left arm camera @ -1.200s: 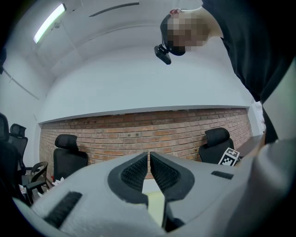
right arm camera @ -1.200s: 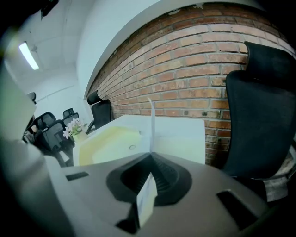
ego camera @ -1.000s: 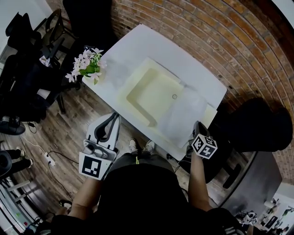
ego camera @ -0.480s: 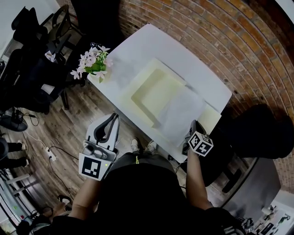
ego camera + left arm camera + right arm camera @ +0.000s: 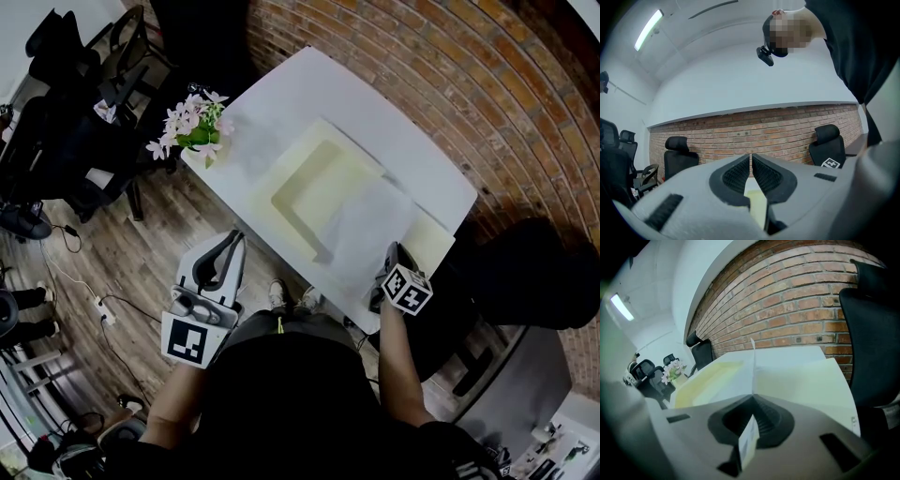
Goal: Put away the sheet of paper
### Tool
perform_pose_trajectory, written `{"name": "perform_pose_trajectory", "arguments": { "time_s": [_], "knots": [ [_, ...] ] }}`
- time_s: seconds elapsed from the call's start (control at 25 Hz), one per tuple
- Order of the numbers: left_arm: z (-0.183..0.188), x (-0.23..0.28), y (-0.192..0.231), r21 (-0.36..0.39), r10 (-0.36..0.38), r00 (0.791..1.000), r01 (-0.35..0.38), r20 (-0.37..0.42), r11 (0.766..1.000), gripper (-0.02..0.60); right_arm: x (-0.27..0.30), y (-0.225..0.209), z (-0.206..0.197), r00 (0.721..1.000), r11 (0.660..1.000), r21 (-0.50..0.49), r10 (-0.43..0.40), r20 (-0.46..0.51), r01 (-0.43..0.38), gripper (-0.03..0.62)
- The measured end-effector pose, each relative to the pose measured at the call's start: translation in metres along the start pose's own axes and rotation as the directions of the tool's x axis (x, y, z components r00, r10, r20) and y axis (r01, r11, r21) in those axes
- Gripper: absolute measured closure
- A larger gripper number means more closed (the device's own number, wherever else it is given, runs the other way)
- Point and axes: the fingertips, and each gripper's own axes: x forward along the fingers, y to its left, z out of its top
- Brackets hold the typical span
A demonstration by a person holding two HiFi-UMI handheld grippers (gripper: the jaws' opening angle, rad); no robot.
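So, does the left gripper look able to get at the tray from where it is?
Probably yes. The left gripper hangs just off the table's near edge, jaws together on nothing, with only bare table between it and the tray. The sheet in the right gripper covers only its right side.

Seen from above, a white table [image 5: 319,89] stands before a brick wall [image 5: 450,66]. A pale yellow tray [image 5: 305,183] lies along its near edge, and a sheet of paper [image 5: 366,225] covers the tray's right part. The right gripper [image 5: 389,255] meets the sheet at the table's near right corner. The left gripper [image 5: 230,246] hangs off the table's near edge, over the wooden floor [image 5: 122,262]. A pot of pale flowers [image 5: 192,122] marks the left corner, with black office chairs [image 5: 84,103] beyond it.
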Motion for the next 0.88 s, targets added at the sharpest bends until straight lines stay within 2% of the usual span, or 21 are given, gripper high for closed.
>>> {"name": "perform_pose_trajectory", "arguments": {
  "time_s": [0.4, 0.6, 0.88],
  "knots": [
    [0.003, -0.002, 0.006, 0.017, 0.020, 1.000, -0.020, -0.007, 1.000, 0.543, 0.010, -0.011, 0.012, 0.999, 0.997, 0.065, -0.039, 0.036, 0.037, 0.579],
    [0.002, -0.001, 0.007, 0.018, 0.025, 1.000, -0.024, -0.014, 1.000, 0.543, 0.015, -0.011, 0.004, 0.999, 0.994, 0.105, -0.038, 0.018, 0.036, 0.579],
    [-0.001, 0.004, 0.007, 0.015, 0.023, 1.000, -0.023, -0.020, 1.000, 0.543, 0.029, 0.008, -0.003, 1.000, 0.997, 0.074, -0.011, -0.006, 0.011, 0.579]
  ]
}}
